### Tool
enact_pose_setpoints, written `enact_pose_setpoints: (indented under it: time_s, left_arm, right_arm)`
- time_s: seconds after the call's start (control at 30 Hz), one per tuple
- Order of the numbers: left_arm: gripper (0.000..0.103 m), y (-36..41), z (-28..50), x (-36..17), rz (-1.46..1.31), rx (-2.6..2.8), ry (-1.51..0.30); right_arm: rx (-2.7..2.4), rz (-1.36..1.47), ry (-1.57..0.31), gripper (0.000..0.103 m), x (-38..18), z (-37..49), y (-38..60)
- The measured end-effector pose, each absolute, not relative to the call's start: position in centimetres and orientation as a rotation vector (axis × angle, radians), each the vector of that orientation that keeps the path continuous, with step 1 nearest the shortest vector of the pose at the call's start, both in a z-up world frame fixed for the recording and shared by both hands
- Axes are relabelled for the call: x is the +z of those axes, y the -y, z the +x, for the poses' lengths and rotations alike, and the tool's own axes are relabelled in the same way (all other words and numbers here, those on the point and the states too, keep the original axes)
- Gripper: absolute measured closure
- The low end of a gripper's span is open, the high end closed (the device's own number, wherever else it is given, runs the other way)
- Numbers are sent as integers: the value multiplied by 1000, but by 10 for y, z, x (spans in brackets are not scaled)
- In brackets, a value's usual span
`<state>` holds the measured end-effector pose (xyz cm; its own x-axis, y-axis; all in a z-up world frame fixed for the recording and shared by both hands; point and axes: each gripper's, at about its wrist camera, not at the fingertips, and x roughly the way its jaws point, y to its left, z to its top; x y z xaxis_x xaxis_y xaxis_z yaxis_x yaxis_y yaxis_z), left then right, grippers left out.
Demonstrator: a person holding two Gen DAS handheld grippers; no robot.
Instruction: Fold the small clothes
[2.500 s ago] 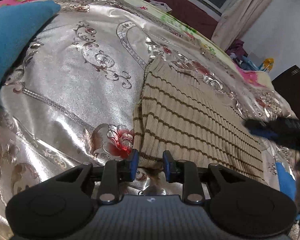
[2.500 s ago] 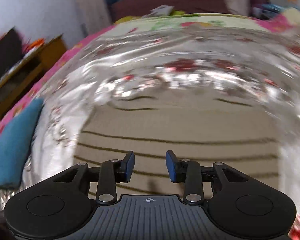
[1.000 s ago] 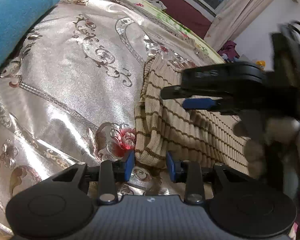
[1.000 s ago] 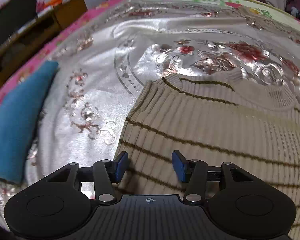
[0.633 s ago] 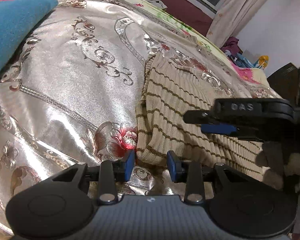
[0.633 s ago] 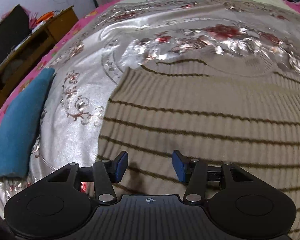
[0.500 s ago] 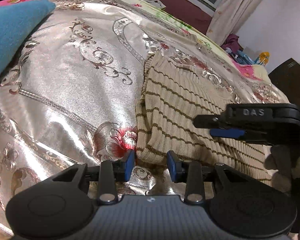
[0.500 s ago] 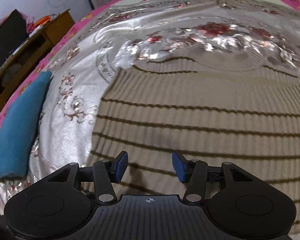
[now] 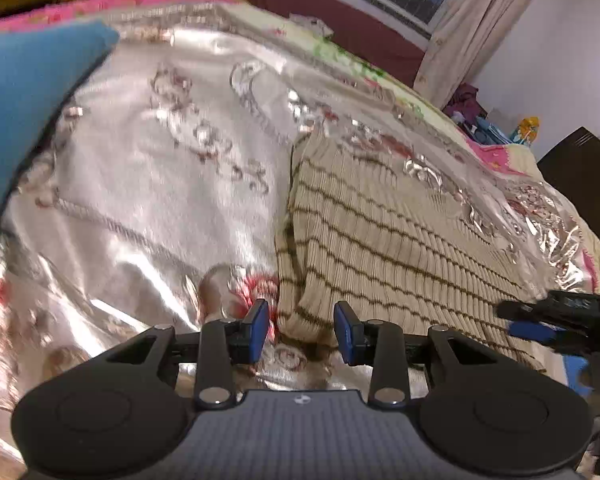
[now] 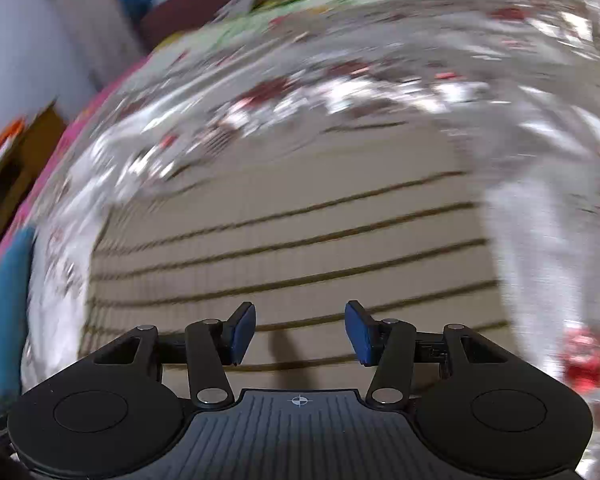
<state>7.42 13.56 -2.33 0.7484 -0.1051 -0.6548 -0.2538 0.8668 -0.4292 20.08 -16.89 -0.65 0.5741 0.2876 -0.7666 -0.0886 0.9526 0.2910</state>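
A beige knit sweater with thin brown stripes (image 9: 380, 240) lies folded flat on a shiny silver floral bedspread (image 9: 160, 184). My left gripper (image 9: 302, 332) hovers open at the sweater's near left corner. That corner lies just ahead of the gap, and the pads do not press on it. At the right edge of the left wrist view, my right gripper (image 9: 514, 320) reaches in low over the sweater's near right part. In the blurred right wrist view the right gripper (image 10: 300, 332) stands open above the sweater (image 10: 292, 248), with nothing between its fingers.
A blue folded cloth (image 9: 24, 120) lies at the bed's left side, also seen as the blue cloth (image 10: 0, 320) in the right wrist view. A dark cabinet (image 9: 580, 176) stands at the right, and wooden furniture (image 10: 24, 152) beyond the pink bed edge.
My right gripper has swept from over the sweater's far left corner across to its near right side, rolling as it went. The left gripper has stayed at the near left corner.
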Motion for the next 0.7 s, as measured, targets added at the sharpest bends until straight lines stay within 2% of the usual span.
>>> enact_pose_setpoints:
  time_s: [0.27,0.7]
  left_arm:
    - [63,-89,75,8,-326,30,-658]
    - [63,21,116,2,-100,-196,-752]
  right_arm:
    - [99,401,-883,46,-27,197,265]
    - [433,814,-894,48,-82,242,323]
